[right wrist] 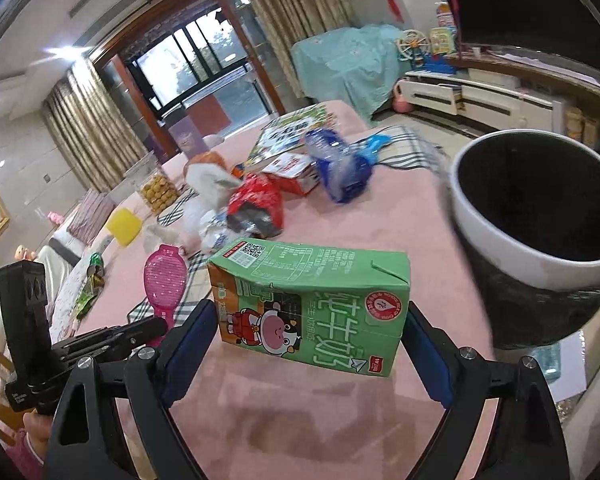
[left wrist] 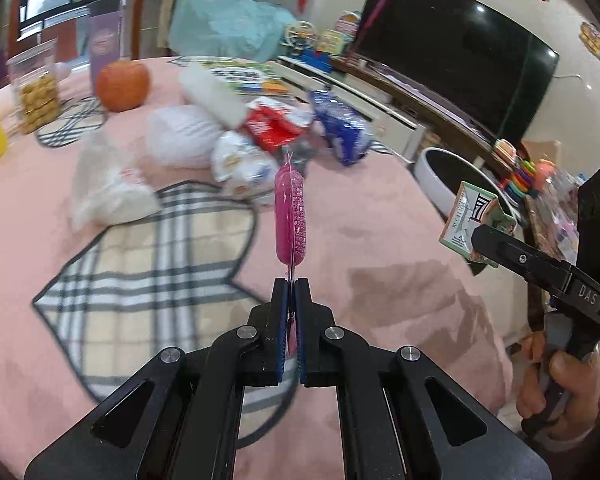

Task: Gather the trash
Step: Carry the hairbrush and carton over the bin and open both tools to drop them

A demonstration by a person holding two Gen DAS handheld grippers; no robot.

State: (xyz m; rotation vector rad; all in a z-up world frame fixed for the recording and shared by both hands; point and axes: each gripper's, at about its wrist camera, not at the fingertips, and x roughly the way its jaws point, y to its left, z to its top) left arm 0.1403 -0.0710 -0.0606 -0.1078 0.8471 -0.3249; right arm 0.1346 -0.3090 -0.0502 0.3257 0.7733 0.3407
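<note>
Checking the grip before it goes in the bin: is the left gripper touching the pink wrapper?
Touching. The left wrist view shows the left gripper shut on the pink wrapper's edge.

Left gripper (left wrist: 291, 280) fingers (left wrist: 280, 300) pinched on pink wrapper's (left wrist: 290, 218) seam — wrapper held above pink tabletop (left wrist: 380, 240). Right gripper at right edge clamps green milk carton (left wrist: 474, 220) near white bin (left wrist: 440, 172). Blurred wrappers heaped beyond — red (left wrist: 272, 124), blue (left wrist: 342, 128).
</note>
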